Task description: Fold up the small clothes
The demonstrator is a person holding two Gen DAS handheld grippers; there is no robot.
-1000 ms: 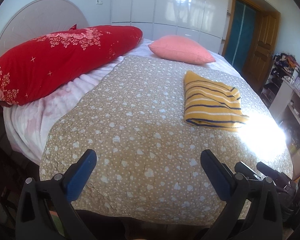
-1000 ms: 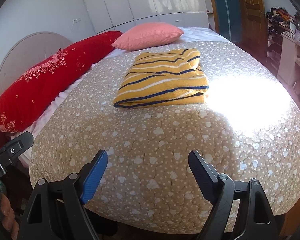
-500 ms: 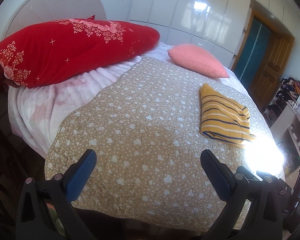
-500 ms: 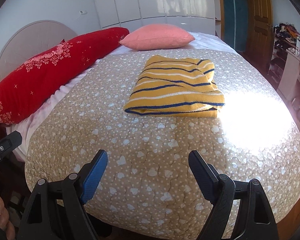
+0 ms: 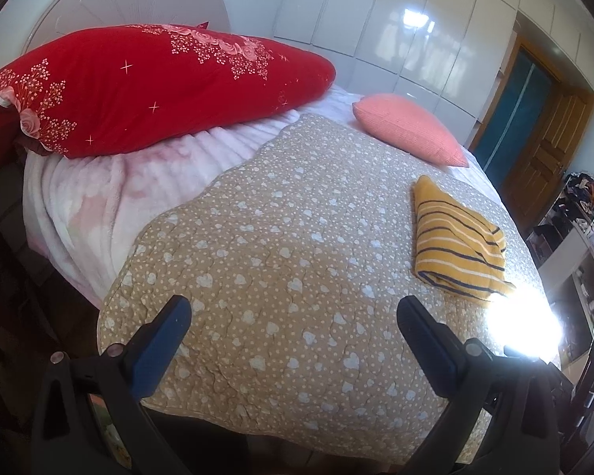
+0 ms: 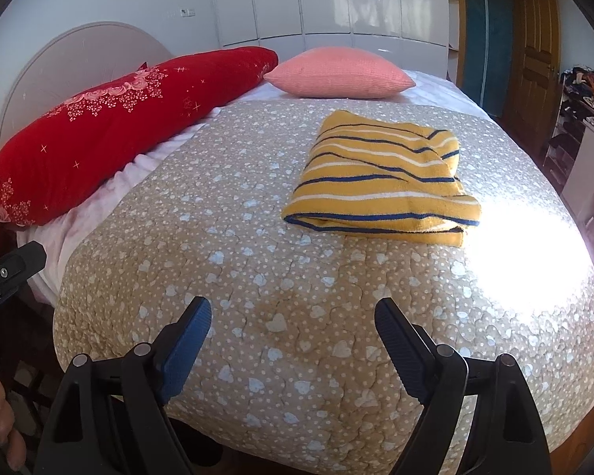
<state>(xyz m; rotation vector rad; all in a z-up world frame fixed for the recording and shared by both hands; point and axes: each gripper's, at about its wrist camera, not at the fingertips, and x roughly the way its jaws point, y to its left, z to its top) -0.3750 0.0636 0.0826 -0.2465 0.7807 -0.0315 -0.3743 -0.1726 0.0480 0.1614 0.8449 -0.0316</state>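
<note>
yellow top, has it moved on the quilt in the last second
No. The yellow top lies in the same spot on the quilt, just below the pink pillow, folded as before; only the cameras have shifted.

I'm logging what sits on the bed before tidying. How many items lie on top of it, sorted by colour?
Red: 1, the long red pillow
Pink: 1, the pink cushion
Yellow with stripes: 1, the folded garment
Total: 3, all on the bed; neither gripper touches any.
</note>
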